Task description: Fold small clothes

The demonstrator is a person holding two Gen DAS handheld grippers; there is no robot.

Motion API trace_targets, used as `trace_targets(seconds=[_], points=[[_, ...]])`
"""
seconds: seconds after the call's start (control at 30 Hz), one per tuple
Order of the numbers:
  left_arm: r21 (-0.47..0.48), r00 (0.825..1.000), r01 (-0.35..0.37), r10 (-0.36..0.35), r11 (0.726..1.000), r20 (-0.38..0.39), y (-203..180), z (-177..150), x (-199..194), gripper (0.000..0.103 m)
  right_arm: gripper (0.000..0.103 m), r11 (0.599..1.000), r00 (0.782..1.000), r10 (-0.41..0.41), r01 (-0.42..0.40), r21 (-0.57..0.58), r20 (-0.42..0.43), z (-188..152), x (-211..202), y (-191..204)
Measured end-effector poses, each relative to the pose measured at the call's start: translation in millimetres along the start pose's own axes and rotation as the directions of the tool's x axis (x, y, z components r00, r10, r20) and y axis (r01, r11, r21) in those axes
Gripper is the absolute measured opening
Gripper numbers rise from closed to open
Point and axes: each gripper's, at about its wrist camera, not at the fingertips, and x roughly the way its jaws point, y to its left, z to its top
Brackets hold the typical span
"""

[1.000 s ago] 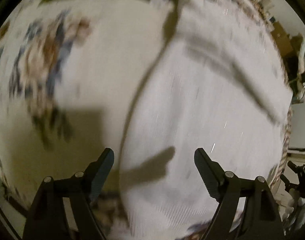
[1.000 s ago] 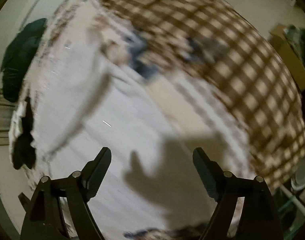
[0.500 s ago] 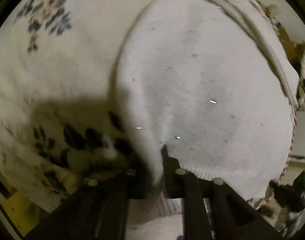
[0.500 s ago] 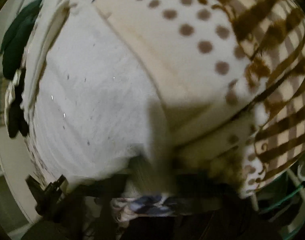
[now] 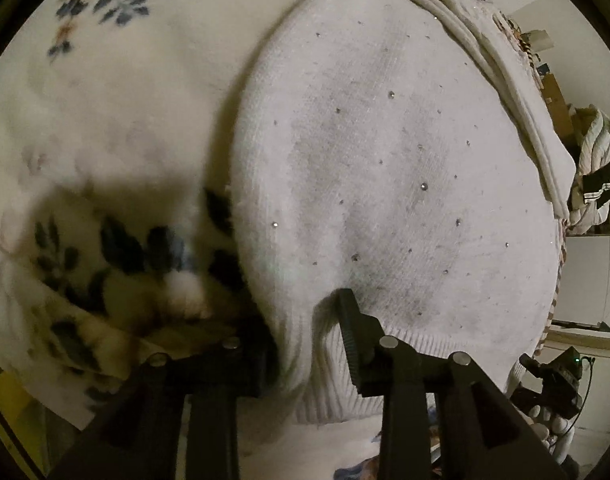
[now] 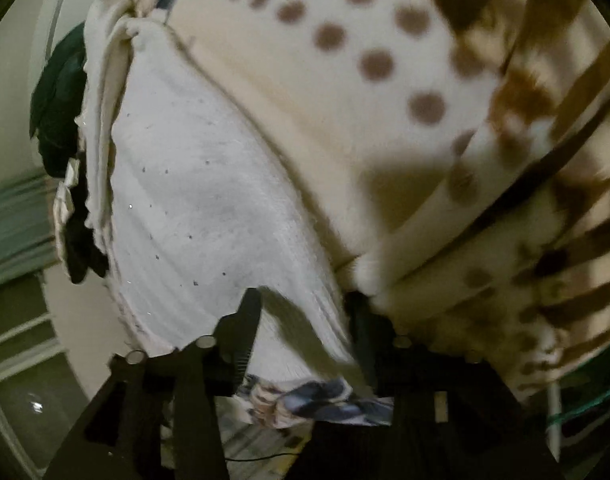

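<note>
A fleece blanket (image 5: pixel 105 128) with blue flowers covered the bed, its dotted and striped part (image 6: pixel 385 80) showing in the right view. On it lay the white knit sweater (image 5: pixel 385 160), spread flat and studded with small beads. It looked soft, light and limp, likely to sag and stretch unless taken by the ribbed hem (image 5: pixel 445 344). The left gripper (image 5: pixel 301 340) had a raised pinch of the hem corner between its fingers, which had just been opening. The right gripper (image 6: pixel 305 320) likewise straddled the opposite hem corner, jaws parting; neither clearly clamped the cloth.
</note>
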Motion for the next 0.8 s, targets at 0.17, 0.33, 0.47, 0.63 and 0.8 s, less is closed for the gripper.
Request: trace_targets(seconds=[0.17,0.33,0.47,0.63,0.8], points=[[0.025,1.0,-0.006,0.006,1.0,0.02,5,-6,-3,0.025,0.044,0.998,1.0,-0.028,0.029,-0.059,0.013,-4,16,17],[0.083,0.996,-0.062,0.056,0.995,0.075,-18,-20,-23,0.006,0.009,0.988,0.994,-0.097,0.102,-0.115,0.053,-15,10,44],[0.066,0.99,-0.053,0.044,0.996,0.136,-28,-24,-60,0.005,0.007,0.984,0.994,-0.08,0.092,-0.154,0.078,-28,-21,63],[0.073,0.974,-0.031,0.014,0.997,0.226,-39,-13,-115,0.005,0.007,0.978,0.993,-0.024,0.048,-0.203,0.12,-36,-66,93],[0.088,0.952,-0.001,-0.026,0.996,0.306,-62,16,-143,0.004,0.006,0.968,0.984,0.046,-0.002,-0.252,0.17,-27,-98,134]])
